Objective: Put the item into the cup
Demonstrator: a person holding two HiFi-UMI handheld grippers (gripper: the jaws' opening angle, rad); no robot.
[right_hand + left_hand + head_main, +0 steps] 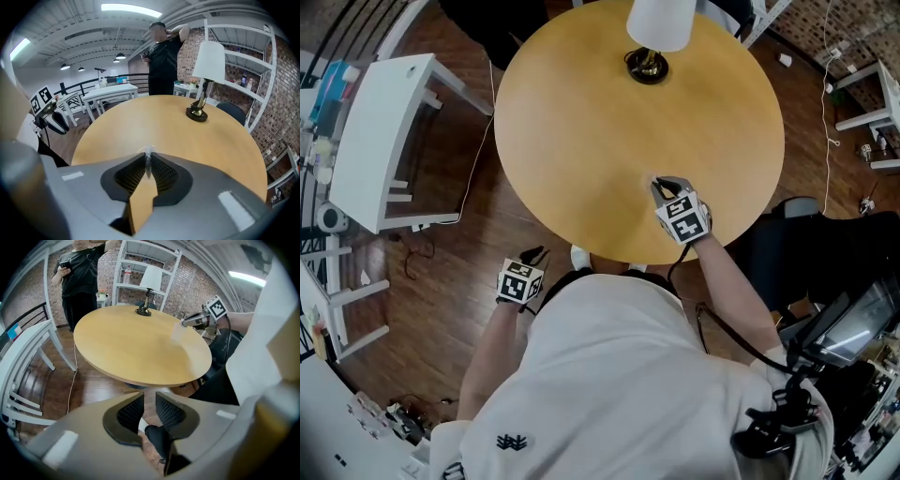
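Note:
My right gripper (660, 187) hovers over the near right part of the round wooden table (581, 122), shut on the thin wall of a clear plastic cup (179, 333). In the right gripper view only a sliver of that cup (149, 151) sticks up between the pressed pads of the gripper (149, 160). My left gripper (532, 254) hangs below the table's near edge, over the wooden floor. Its jaws stand a narrow gap apart with nothing between them (149, 401). No loose item shows on the tabletop.
A table lamp (649, 58) with a white shade stands at the table's far side. A white table (384, 141) and cables lie to the left, a black chair (811, 239) to the right. A person in black (82, 277) stands beyond the table.

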